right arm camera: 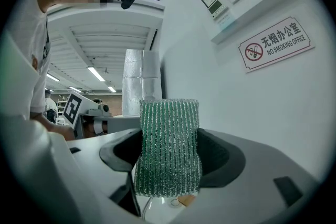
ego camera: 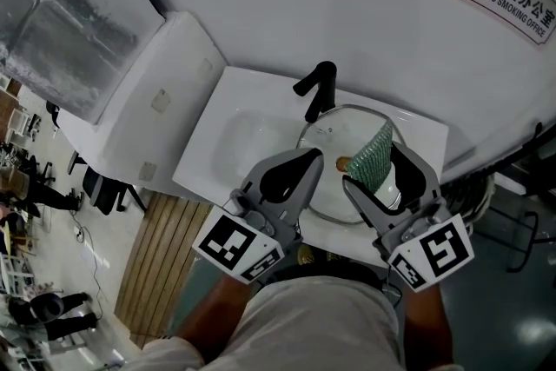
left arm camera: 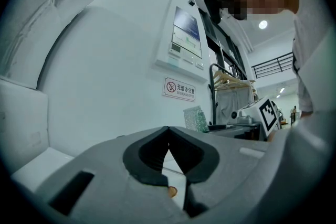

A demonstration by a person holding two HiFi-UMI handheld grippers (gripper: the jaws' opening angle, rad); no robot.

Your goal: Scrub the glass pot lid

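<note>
The pot lid (ego camera: 343, 135) is clear, shiny glass, and the scrub pad (right arm camera: 168, 147) is green, rough knitted thread that sparkles. The sink (ego camera: 228, 135) is smooth, shiny white, the tap (ego camera: 319, 89) is dull black, and the floor (ego camera: 161, 256) strips look like wood.

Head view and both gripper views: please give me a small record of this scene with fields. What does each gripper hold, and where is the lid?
place: white sink with a black faucet, against a white wall
glass pot lid: lies in the sink, its brown knob showing
left gripper: jaws together, nothing between them, over the lid beside the knob
right gripper: jaws closed on the green scrubbing pad, over the lid
pad touching the lid: cannot tell
</note>
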